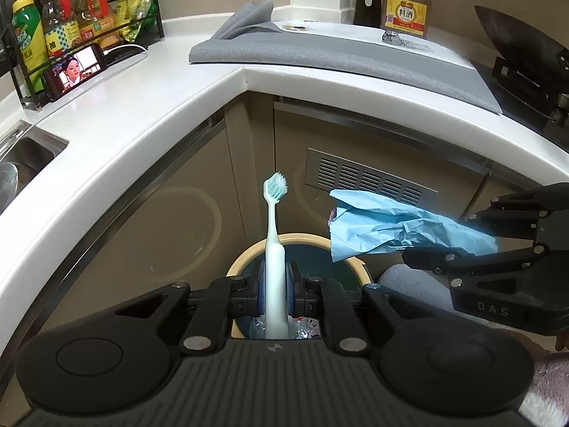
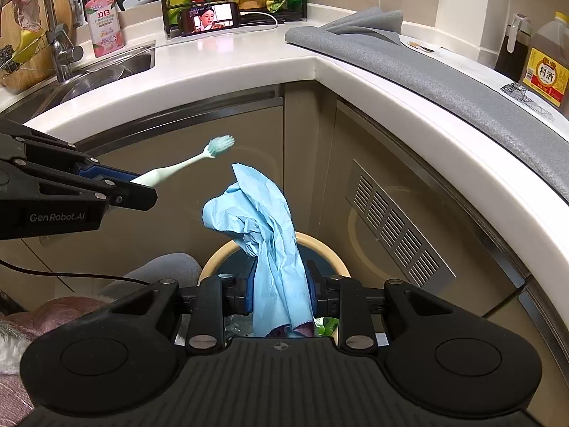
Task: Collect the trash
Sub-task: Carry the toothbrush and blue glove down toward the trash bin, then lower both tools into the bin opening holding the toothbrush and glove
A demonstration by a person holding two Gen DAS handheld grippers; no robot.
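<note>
My left gripper is shut on the handle of a pale green toothbrush, whose bristle head points up and away. It hangs over a round bin with a cream rim and a dark liner that holds some wrappers. My right gripper is shut on a crumpled light blue paper, also above the bin. In the left wrist view the right gripper comes in from the right with the blue paper. In the right wrist view the left gripper enters from the left with the toothbrush.
A white L-shaped counter curves above beige cabinet doors with a vent grille. On it lie a grey mat, a playing phone, a bottle rack and a cooking wine jug. A sink is at left, a wok at right.
</note>
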